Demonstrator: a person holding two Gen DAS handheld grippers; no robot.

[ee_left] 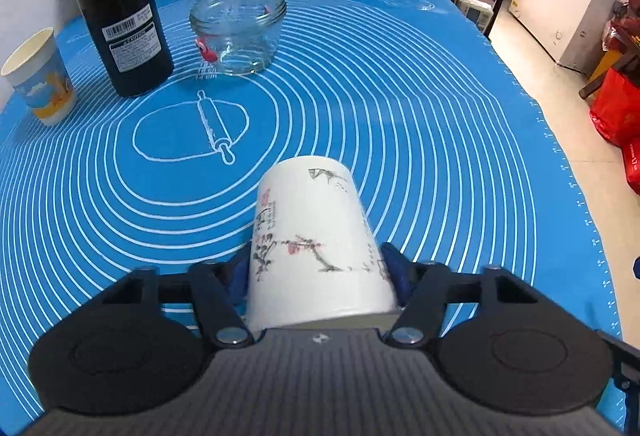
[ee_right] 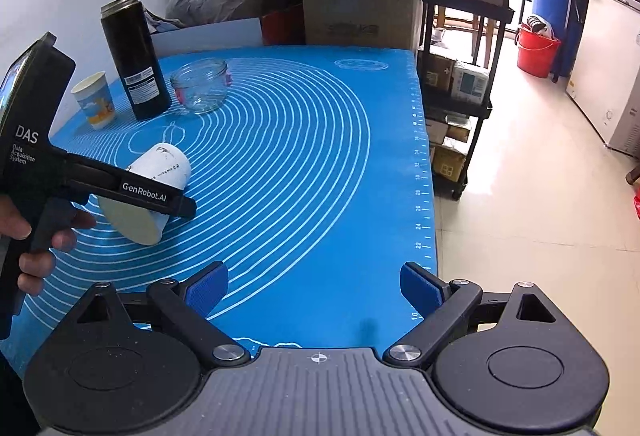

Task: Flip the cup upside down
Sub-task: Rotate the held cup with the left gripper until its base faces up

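Observation:
A white paper cup with an ink plum-blossom print (ee_left: 308, 236) is held in my left gripper (ee_left: 320, 272), whose blue pads press its sides near the rim. The cup is tilted, base pointing away, mouth toward the camera. In the right wrist view the same cup (ee_right: 160, 171) hangs above the blue mat (ee_right: 300, 175), mouth down toward the near left, clamped by the left gripper (ee_right: 160, 195). My right gripper (ee_right: 314, 288) is open and empty over the mat's near edge.
At the mat's far left stand a black bottle (ee_left: 120, 7), a glass jar (ee_left: 238, 31) and a second paper cup with a blue and orange print (ee_left: 40, 75). Cardboard boxes (ee_right: 360, 7) and a black shelf (ee_right: 460, 75) stand behind and right of the table.

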